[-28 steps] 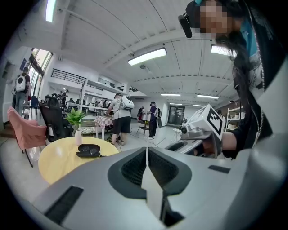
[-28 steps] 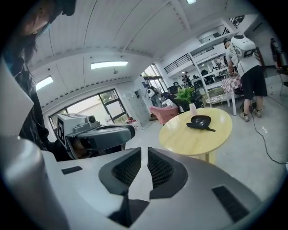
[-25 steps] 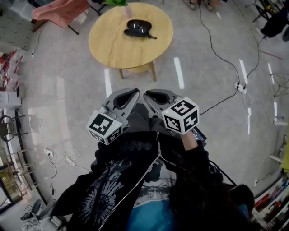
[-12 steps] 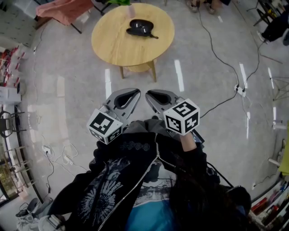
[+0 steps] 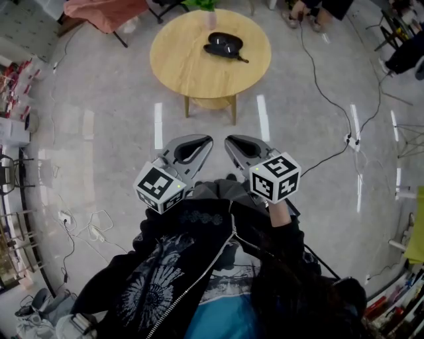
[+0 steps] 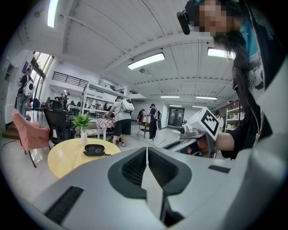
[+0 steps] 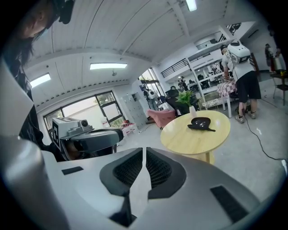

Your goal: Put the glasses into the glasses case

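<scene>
A round wooden table stands ahead of me on the grey floor. A black glasses case lies near its far edge, with dark glasses right against its front; whether they touch I cannot tell. The same case is small in both gripper views. My left gripper and right gripper are held side by side in front of my body, well short of the table. The left jaws are shut and empty. The right jaws are closing the last bit, with nothing between them.
A potted plant stands at the table's far edge. A pink-draped chair is at the back left, and cables run across the floor on the right. People stand beyond the table. Shelving lines the left wall.
The table with the case has come nearer and shifted right in the head view. Both grippers stay side by side, carried forward with me.
</scene>
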The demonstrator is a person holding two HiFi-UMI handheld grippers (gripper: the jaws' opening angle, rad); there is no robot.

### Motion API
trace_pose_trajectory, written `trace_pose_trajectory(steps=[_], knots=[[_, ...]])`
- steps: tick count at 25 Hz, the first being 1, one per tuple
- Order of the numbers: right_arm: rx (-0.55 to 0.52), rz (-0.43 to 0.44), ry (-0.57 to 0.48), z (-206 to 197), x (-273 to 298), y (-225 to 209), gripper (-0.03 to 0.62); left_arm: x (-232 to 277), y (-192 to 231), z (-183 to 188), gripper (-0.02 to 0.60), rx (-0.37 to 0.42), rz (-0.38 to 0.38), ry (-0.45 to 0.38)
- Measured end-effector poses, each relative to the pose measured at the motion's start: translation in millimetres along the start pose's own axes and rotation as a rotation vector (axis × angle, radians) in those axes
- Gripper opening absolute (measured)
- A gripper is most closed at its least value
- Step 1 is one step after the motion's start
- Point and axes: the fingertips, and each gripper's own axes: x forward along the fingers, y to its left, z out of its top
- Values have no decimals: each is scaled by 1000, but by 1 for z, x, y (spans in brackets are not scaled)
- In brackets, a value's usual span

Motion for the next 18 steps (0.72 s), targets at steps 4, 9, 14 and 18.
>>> trace_pose_trajectory(steps=[4,9,14,18], knots=[[5,-11,-2,0,6,13,51,-14,2,0,18,1,-16,-8],[-3,-23,2,-1,12,25,49,-29,4,0,18,3,-26,-20],[-10,-28,3,0,17,35,50,-41,7,2,18,8,-27,-32],[-12,-29,5,1,19,40,49,-48,9,2,18,7,-25,-32]])
